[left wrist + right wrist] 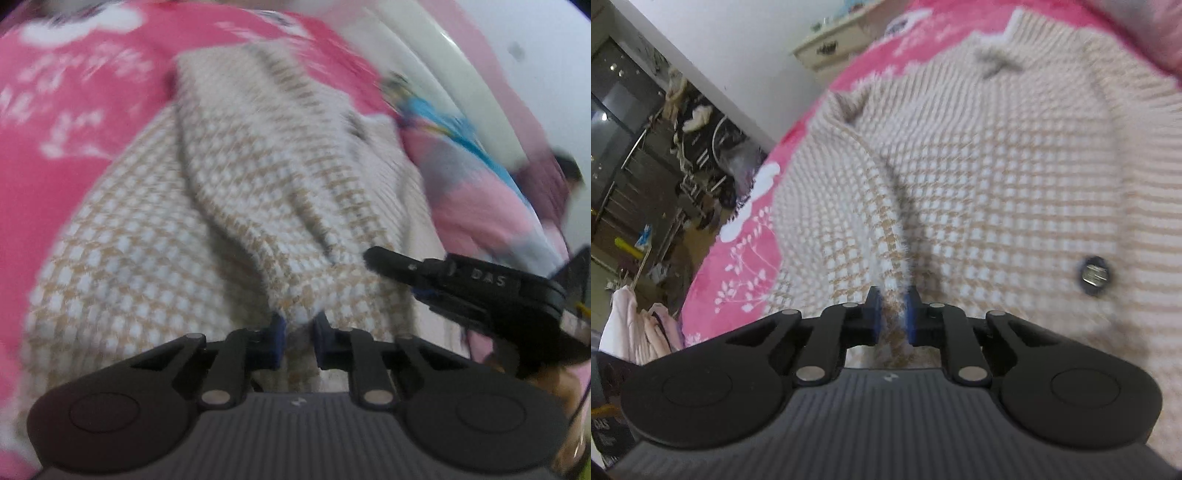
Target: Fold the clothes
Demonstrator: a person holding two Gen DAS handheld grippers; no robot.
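A cream and tan checked knit cardigan [251, 192] lies on a pink bedspread [74, 122]. My left gripper [298, 334] is shut on a bunched fold of its knit, which rises in ridges away from the blue pads [276, 347]. At the right of that view the right gripper [373, 256] reaches into the same cardigan from the side. In the right wrist view my right gripper [894, 317] is shut on a fuzzy edge strip of the cardigan [979, 177], pinched between its blue pads [874, 314]. A dark round button [1094, 275] sits on the knit to the right.
The pink bedspread [738, 258] with white leaf print runs to the bed's left edge. Beyond it are a cluttered dark metal rack [665, 155], a pale drawer unit [834, 44] and light garments [639, 328] hanging low. A pink and blue cloth [461, 177] lies at the right.
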